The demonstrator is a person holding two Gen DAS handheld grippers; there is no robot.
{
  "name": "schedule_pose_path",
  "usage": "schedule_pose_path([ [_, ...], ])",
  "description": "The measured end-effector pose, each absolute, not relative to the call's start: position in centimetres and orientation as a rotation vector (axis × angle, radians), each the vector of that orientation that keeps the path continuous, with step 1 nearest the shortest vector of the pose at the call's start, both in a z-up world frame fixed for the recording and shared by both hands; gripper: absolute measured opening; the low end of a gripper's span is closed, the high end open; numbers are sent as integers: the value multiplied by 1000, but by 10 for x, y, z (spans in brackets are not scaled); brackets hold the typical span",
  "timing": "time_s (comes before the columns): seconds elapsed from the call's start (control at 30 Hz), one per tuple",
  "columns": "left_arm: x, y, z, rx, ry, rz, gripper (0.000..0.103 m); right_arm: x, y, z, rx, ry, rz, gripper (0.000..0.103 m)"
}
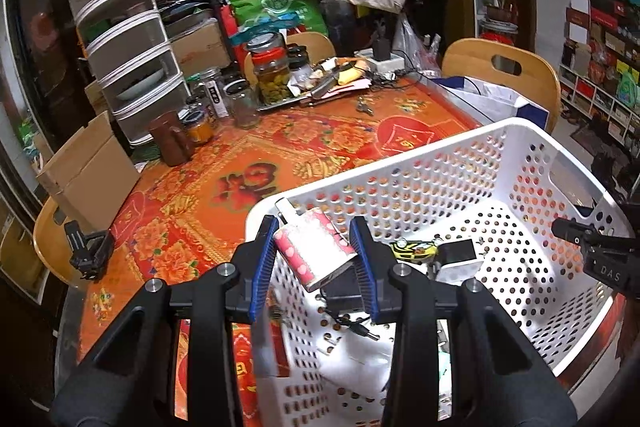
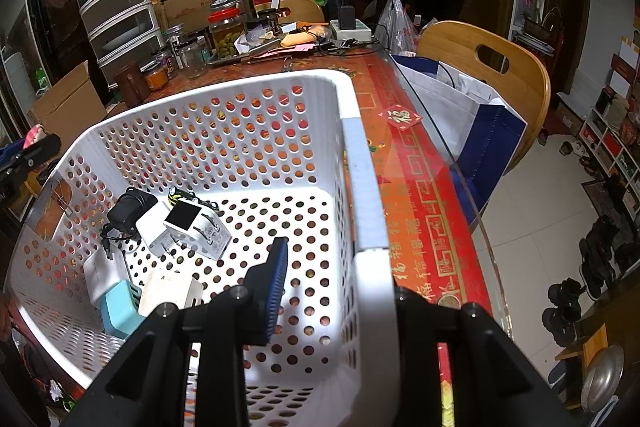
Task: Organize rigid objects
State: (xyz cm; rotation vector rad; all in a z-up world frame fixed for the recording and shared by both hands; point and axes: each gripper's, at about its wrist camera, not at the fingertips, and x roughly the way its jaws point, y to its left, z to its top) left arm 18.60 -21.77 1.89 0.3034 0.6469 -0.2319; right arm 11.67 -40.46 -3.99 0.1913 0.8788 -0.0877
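Observation:
My left gripper [image 1: 316, 259] is shut on a pink and white patterned box [image 1: 314, 251] and holds it tilted just above the near left corner of the white perforated basket [image 1: 440, 167]. The basket holds a black power adapter [image 2: 128, 211], white chargers [image 2: 192, 227], a yellow toy car [image 1: 414, 251] and a light blue block [image 2: 120, 307]. My right gripper [image 2: 332, 291] straddles the basket's right wall [image 2: 360, 187]: one finger [image 2: 276, 287] is inside and the other is hidden behind the wall, so it grips the wall.
The basket stands on a red and orange patterned tablecloth [image 1: 240, 179]. Jars [image 1: 272, 71], a brown mug [image 1: 170, 139], stacked drawers [image 1: 128, 67] and clutter fill the far side. A cardboard box [image 1: 88, 167] sits left. Wooden chairs [image 2: 488, 67] and a white bag [image 2: 472, 107] stand right.

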Motion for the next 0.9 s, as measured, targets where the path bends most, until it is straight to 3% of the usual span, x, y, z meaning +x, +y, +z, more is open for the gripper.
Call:
schedule_pose_path([
  [0.73,190,-259,-14,385,769,-322,35,116,-405,-40,191,878,-87,32],
  [0.8,190,-258,-13,375,770,-326,48,116,-405,-40,193,877,-87,32],
  [0.87,188,-256,-8,361,759,-345,81,116,-405,-40,193,878,-87,32],
  [0.9,186,-257,-6,358,747,-352,88,116,-405,-40,193,878,-87,33],
])
